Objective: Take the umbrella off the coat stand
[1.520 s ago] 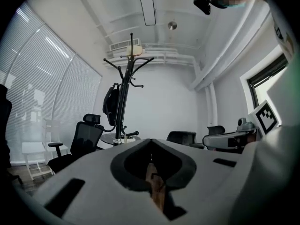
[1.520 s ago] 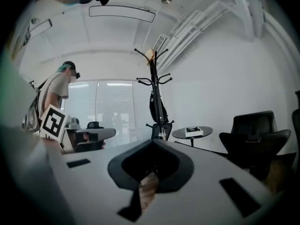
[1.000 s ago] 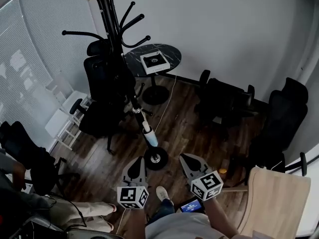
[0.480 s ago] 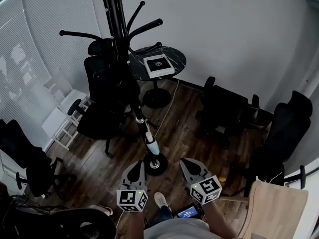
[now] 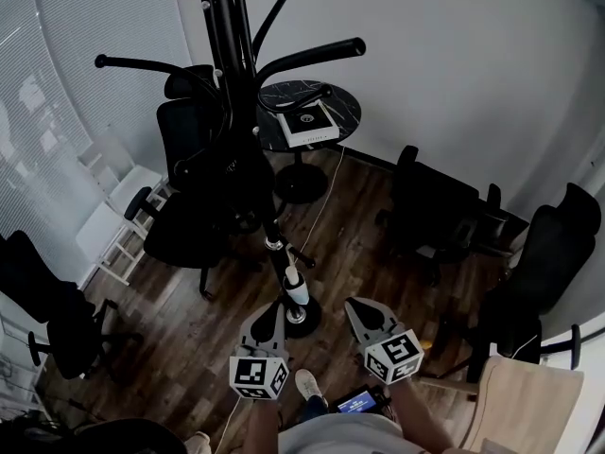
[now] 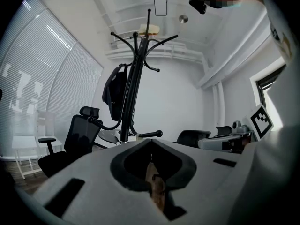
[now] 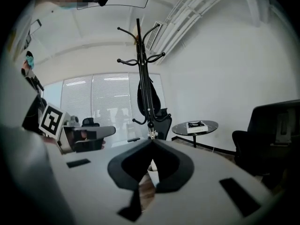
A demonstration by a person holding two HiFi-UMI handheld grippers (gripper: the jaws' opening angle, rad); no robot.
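While left tongs [image 5: 269, 310] and right tongs [image 5: 355, 305] sit closed, empty, umbrella [image 5: 275, 244] on coat stand [image 5: 225, 26], office chair [image 5: 184, 149] behind.

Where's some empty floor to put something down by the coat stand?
Bare wood floor lies between the coat stand base and the right office chair, and again left of the base. Behind the pole it's crowded: the left office chair and round table sit close together.

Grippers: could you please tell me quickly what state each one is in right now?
Left gripper: closed, jaws together, holding nothing.
Right gripper: closed, jaws together, holding nothing.
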